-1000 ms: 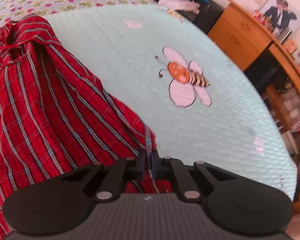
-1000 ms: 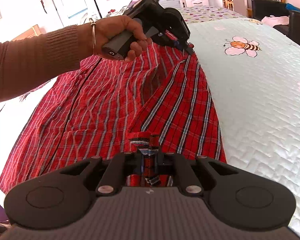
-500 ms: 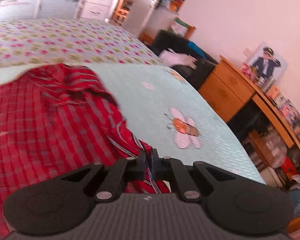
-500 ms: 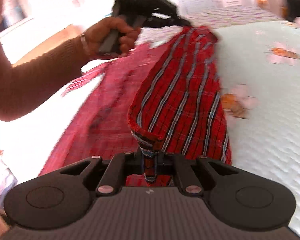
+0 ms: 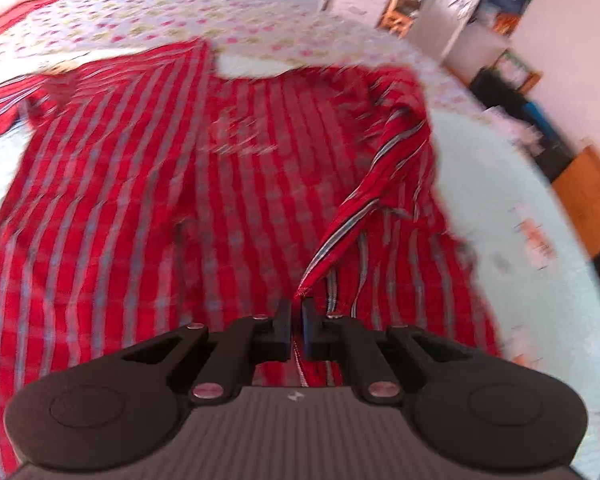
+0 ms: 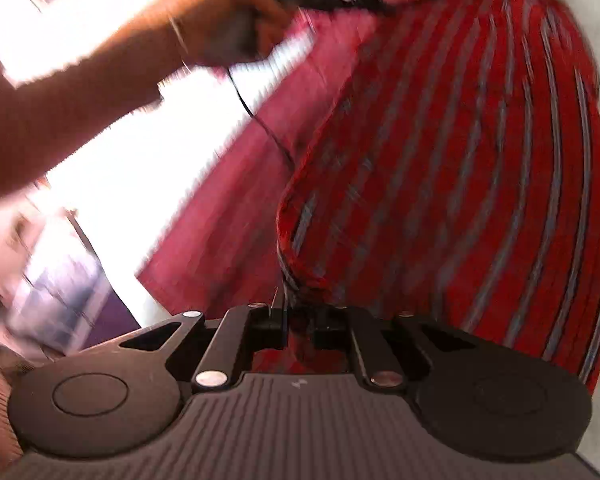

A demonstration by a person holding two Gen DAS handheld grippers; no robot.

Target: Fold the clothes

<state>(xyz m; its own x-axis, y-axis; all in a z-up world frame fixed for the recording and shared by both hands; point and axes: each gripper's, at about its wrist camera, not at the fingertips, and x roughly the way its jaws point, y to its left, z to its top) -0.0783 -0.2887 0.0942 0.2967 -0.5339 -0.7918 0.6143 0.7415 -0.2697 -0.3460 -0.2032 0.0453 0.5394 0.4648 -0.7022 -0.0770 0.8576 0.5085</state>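
On the bed (image 5: pixel 520 208), a red shirt (image 5: pixel 180 200) lies spread across a pale quilted cover; woven cloth, thin grey-blue and white stripes. Long axis runs from the near edge of the left wrist view to the far end, stripes along it. Far end shows a notch-shaped gap with white cover inside. Flowered sheet (image 5: pixel 140 24) beyond. Both views blurred.

Left claw (image 5: pixel 296 330): jaws nearly together, pinching a thin hemmed edge of the shirt. From the pinch a narrow folded strip rises taut and slants up-right to a bunched fold at the shirt's far right side.

Right claw (image 6: pixel 300 328): jaws narrow, a gathered wad of the same cloth clamped between them. Above it the cloth billows in a rounded lifted sheet, stripes running up and away.

Right wrist view, upper left: person's hand (image 6: pixel 236 20) on a black handle, brown ribbed sleeve (image 6: pixel 60 100), thin cable hanging below.

Wooden furniture (image 5: pixel 588 200) at right of bed.
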